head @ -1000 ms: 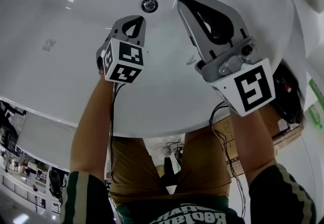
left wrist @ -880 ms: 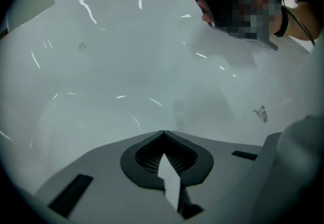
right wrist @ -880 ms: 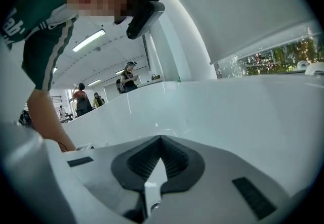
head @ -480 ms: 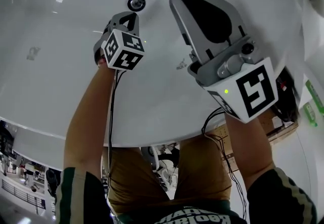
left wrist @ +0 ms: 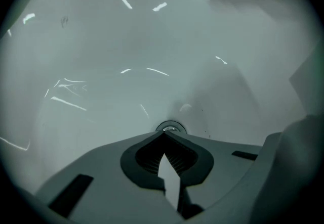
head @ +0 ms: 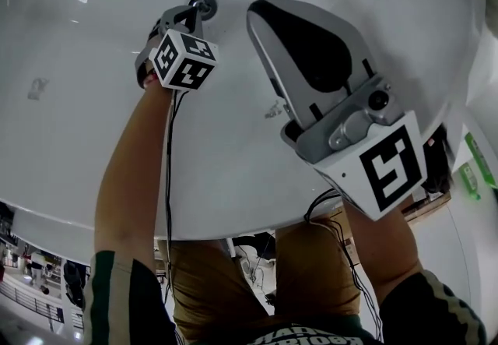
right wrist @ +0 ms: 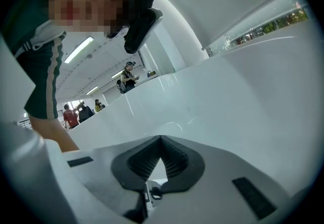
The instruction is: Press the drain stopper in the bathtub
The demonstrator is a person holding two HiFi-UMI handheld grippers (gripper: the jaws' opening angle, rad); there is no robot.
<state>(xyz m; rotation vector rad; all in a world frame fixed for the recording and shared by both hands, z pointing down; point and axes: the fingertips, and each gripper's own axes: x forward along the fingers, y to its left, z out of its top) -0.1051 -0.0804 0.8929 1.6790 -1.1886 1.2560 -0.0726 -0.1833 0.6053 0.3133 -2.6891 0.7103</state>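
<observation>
now we seem to be at the approach: our left tongs (left wrist: 164,133), pressed together and empty, point at the drain stopper (left wrist: 170,127) just beyond their tips in the bathtub (head: 78,117), the right tongs (right wrist: 161,138) likewise closed on nothing, so next should come a straight push.

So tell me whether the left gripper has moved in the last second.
Yes. In the head view the left gripper has advanced toward the drain stopper: bare bathtub showed between them before; now its tip overlaps the stopper's edge.
</observation>
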